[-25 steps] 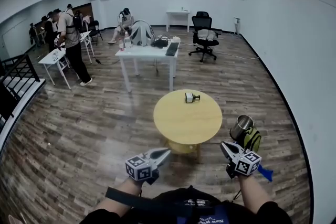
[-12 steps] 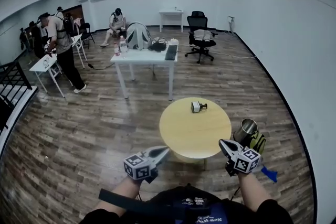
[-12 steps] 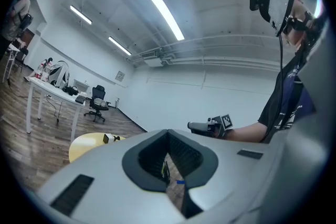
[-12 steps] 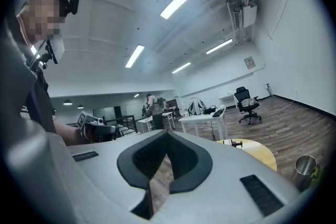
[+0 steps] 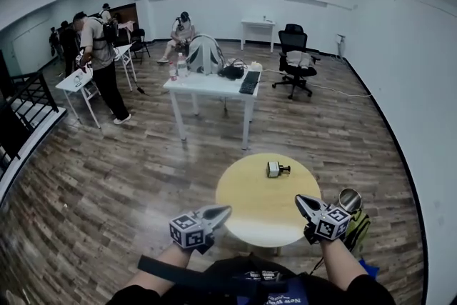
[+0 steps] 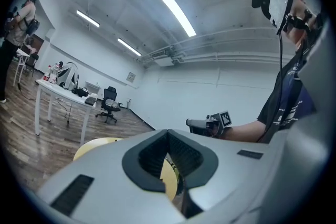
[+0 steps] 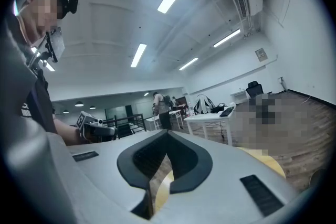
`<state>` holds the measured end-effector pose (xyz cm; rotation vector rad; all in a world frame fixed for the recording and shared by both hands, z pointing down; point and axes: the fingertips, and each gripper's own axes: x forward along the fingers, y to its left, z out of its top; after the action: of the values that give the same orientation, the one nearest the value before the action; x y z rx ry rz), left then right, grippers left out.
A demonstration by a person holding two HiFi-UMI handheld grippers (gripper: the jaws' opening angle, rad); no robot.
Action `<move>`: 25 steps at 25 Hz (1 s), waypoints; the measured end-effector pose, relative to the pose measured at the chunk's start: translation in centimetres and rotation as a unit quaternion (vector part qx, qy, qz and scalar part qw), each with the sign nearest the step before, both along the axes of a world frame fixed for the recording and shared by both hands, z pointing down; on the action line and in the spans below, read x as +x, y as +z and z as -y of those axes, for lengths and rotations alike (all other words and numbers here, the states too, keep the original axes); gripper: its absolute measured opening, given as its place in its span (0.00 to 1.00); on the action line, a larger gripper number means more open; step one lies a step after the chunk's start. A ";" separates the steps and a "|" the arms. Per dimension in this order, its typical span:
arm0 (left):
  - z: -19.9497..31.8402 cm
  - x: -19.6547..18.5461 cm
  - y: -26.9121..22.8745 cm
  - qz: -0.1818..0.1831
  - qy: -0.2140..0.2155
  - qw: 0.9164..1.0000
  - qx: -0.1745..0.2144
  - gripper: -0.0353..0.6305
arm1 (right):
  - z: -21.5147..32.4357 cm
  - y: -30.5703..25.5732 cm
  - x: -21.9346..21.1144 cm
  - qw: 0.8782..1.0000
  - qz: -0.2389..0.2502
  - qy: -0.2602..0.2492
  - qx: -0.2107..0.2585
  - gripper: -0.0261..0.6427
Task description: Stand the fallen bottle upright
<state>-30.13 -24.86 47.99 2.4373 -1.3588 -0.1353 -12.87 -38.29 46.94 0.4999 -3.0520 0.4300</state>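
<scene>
Two tongs, the left gripper [image 5: 218, 211] and right gripper [image 5: 302, 201], are pinched closed and empty at the lower middle of the head view. Just above them, the small pale bottle with a dark cap [image 5: 275, 169] lies on its side near the far edge of the round yellow table [image 5: 246, 203], cap pointing right. It looks light, rigid and likely to roll, so grip across the body. No label is legible

Dark short-sleeved top [image 5: 251, 281] with pale print, black strap [image 5: 187, 273] across the chest. Grey, pointed left gripper [image 5: 223, 210] and right gripper [image 5: 300, 200], 2 black-and-white marker cubes [image 5: 187, 231] behind.
</scene>
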 end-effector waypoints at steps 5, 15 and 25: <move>9.0 2.4 -0.5 -0.003 -0.035 0.999 0.005 0.07 | 9.3 0.0 1.0 0.999 -0.001 -0.045 0.000 0.03; 22.9 3.5 1.1 -0.007 -0.047 0.999 -0.014 0.07 | 23.2 2.6 1.3 0.998 0.003 -0.059 -0.020 0.03; 33.6 -2.5 4.0 -0.017 0.038 0.998 -0.036 0.07 | 31.2 5.3 -3.1 0.999 -0.001 0.027 -0.046 0.03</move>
<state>-32.59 -58.42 51.99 2.4108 -1.2337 -0.1078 -15.96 -69.49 52.24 0.5801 -3.0051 0.5677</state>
